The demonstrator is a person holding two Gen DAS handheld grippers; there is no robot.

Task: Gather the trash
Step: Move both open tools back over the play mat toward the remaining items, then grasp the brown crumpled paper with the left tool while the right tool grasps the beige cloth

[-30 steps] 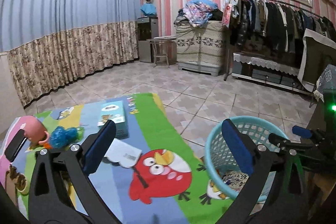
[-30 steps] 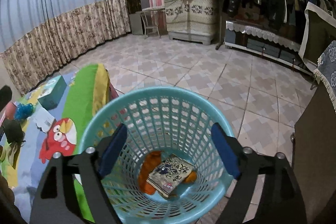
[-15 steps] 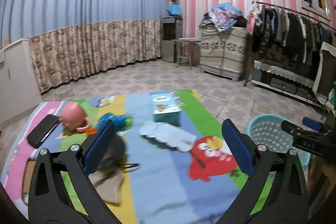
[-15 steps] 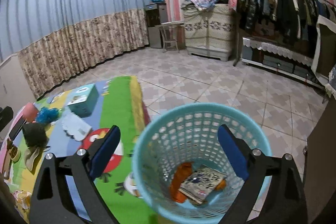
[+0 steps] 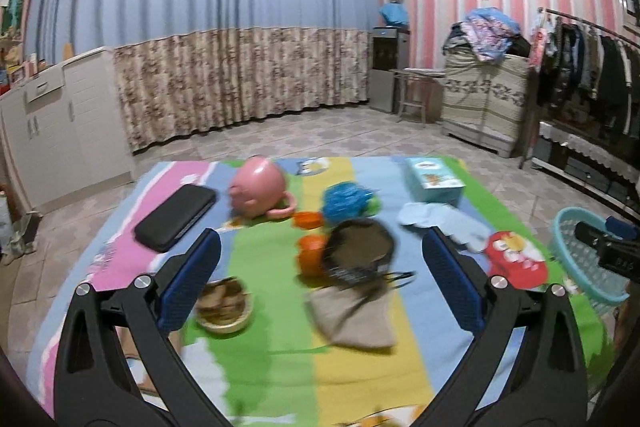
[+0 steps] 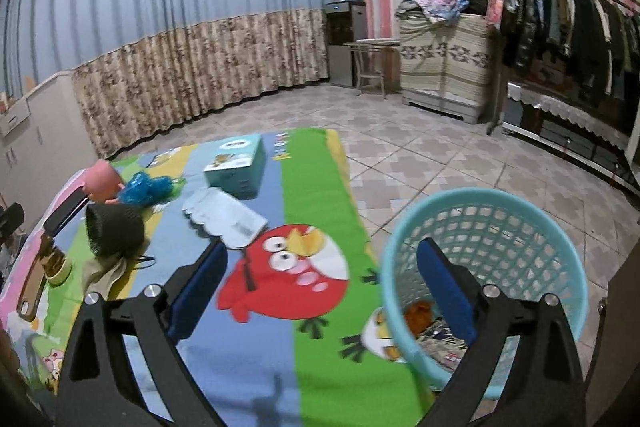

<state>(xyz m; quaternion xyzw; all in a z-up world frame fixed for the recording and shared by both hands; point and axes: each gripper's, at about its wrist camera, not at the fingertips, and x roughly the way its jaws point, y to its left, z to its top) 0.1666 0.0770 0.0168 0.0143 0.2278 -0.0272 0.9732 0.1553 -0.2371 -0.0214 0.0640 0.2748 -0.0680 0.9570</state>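
Both grippers, left [image 5: 320, 285] and right [image 6: 320, 297], were wide, empty; white paper [image 6: 224, 217] mid-mat [image 6: 316, 183] looked light, floppy — pinch its edge.

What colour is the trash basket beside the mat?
Light turquoise blue, with a lattice wall. The basket shows best in the right wrist view.

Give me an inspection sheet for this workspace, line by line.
Surface: cartoon play mat on tiled floor.
Job's things: teal basket beside the mat, holding orange scrap and paper; white wrapper, blue crumpled bag, orange pieces.
Clutter: pink cup, tissue box, black case, dark mesh pouch, bowl.
Grippers: left gripper and right gripper, jaws open, empty.
Cables: nothing seen.
Surroundings: curtains, clothes rack, cabinet.
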